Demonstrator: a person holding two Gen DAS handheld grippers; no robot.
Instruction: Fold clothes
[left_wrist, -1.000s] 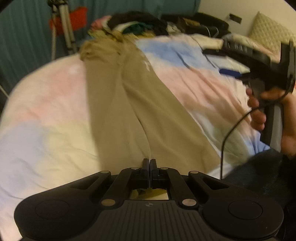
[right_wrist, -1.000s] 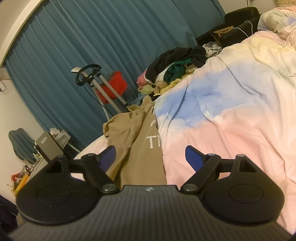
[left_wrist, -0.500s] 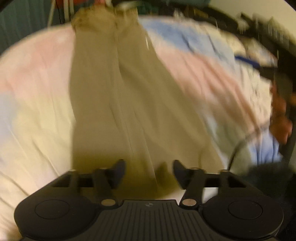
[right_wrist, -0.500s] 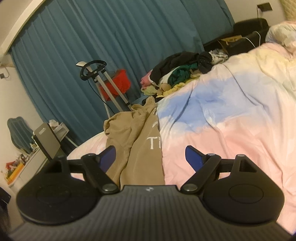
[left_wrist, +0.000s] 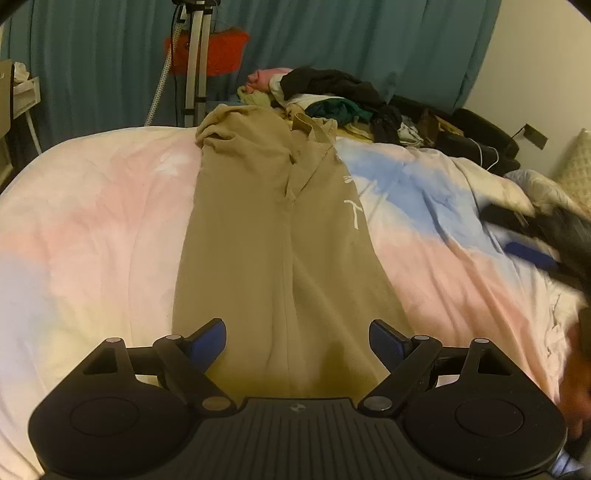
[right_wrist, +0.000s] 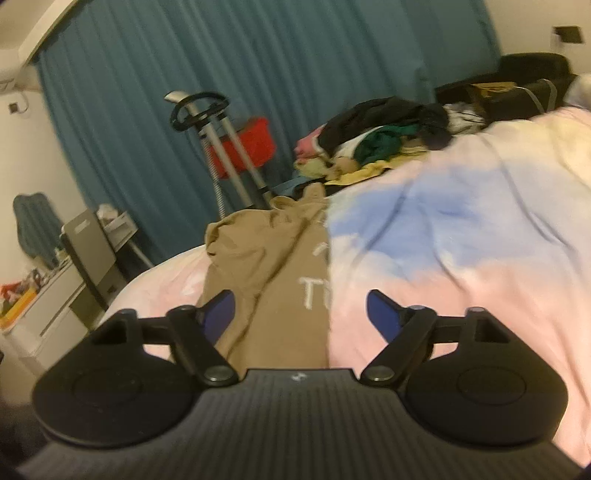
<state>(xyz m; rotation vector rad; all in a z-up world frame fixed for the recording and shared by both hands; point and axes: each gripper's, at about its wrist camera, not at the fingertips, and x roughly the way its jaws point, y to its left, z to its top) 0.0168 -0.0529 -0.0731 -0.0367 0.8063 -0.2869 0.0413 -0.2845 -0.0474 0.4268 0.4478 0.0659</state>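
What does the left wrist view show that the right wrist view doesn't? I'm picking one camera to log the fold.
Only the left wrist view: the tan trousers at full length on the bed, and the right gripper blurred at the edge. Only the right wrist view: a white side table with clutter. Both share: the pastel duvet, the heap of clothes, the teal curtain, and open jaws with nothing gripped; the left gripper is opening, the right closing.
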